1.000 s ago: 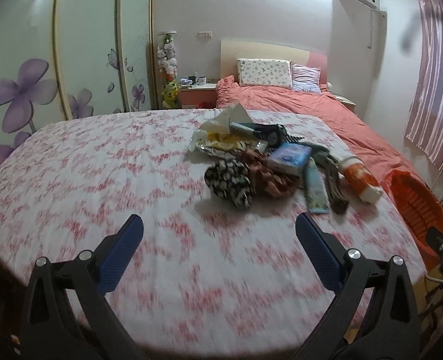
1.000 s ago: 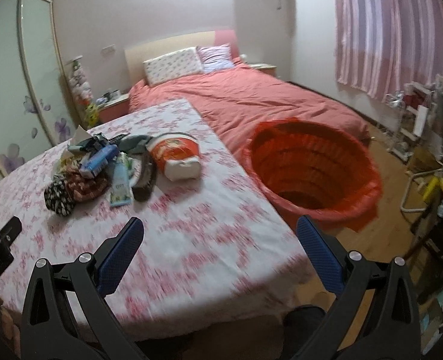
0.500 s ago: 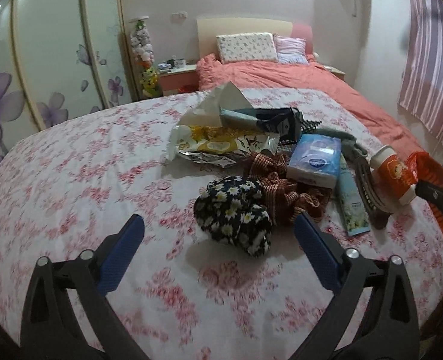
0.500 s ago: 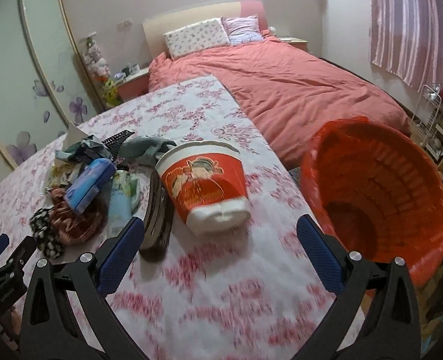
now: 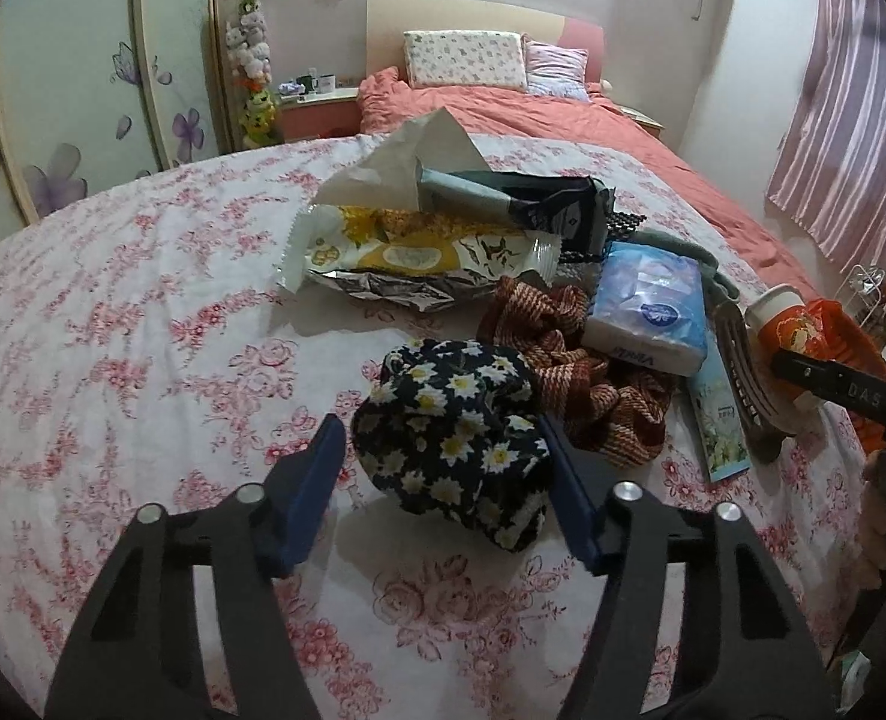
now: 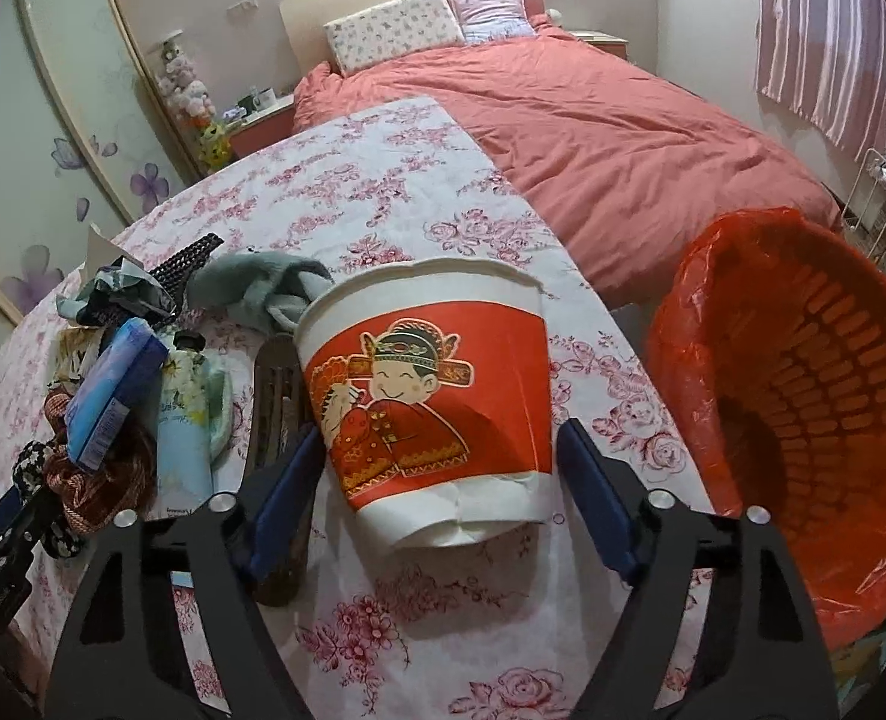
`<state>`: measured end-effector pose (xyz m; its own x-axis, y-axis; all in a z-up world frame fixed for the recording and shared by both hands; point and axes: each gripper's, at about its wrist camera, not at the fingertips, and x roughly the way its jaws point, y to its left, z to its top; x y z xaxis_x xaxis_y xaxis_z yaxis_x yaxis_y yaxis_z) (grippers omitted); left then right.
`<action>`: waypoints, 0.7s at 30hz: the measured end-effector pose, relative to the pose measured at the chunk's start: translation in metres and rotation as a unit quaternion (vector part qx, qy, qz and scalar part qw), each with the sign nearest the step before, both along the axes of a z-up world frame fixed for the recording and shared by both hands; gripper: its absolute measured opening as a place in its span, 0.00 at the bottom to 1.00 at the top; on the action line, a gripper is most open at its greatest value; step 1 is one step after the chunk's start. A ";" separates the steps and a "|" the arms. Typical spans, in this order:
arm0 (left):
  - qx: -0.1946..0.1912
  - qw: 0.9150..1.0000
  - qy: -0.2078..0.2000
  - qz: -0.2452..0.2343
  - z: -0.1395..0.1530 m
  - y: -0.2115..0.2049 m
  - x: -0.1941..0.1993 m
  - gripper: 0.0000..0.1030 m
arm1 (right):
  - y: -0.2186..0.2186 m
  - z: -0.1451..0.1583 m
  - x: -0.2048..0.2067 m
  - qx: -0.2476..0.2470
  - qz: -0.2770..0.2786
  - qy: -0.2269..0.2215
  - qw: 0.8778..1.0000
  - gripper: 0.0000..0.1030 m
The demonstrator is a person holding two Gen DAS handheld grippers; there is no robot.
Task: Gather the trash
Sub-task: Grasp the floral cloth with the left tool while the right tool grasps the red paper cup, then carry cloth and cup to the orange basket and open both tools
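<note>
Both grippers have come much closer to the pile than half a second ago, and their blue pads have drawn inward. From the left wrist view, the left gripper (image 5: 445,468) now has its fingers on either side of the black fabric bundle printed with white daisies (image 5: 451,441). The right pad seems to touch the bundle, while a thin gap shows at the left pad, so I cannot tell if it is already gripped.

From the right wrist view, the right gripper (image 6: 440,480) frames the red and white paper noodle cup with a cartoon figure (image 6: 428,399), which lies on its side on the pink floral bedspread (image 6: 383,192). The fingers are half closed around the base end of the cup, and I cannot tell if the pads press it.

Left of the cup lie a dark brown wooden comb (image 6: 278,414), a pale green tube (image 6: 182,420), a blue tissue pack (image 6: 116,387) and a red-brown knitted cloth (image 6: 104,480). Farther away, in the left wrist view, there is a yellow and white snack wrapper (image 5: 419,246) with crumpled white paper (image 5: 401,165) behind it.

An orange plastic basket lined with a red bag (image 6: 802,408) stands to the right of the bedspread, near the cup, with its opening tilted toward the camera.
</note>
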<state>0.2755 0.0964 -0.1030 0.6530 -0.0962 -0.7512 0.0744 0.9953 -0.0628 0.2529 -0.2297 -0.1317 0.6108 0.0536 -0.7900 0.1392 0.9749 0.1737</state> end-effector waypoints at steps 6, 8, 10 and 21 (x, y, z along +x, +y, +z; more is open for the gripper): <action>-0.016 1.000 0.007 -0.008 -0.003 0.001 0.003 0.30 | 0.002 0.001 0.001 0.002 0.005 -0.007 1.000 0.72; -0.013 1.000 0.002 -0.007 0.000 0.002 0.002 0.27 | 0.002 0.002 0.001 0.004 0.006 -0.011 1.000 0.71; -0.013 1.000 -0.001 -0.006 0.002 0.004 0.001 0.23 | 0.001 0.004 -0.001 0.006 0.006 -0.015 1.000 0.71; -0.023 0.999 -0.036 0.024 0.028 0.022 -0.011 0.16 | -0.004 0.015 -0.015 0.019 0.004 -0.033 0.999 0.71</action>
<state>0.2645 0.1187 -0.0755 0.7091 -0.0969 -0.6984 0.0331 0.9940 -0.1043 0.2384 -0.2342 -0.1168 0.6615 0.0871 -0.7449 0.1186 0.9686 0.2185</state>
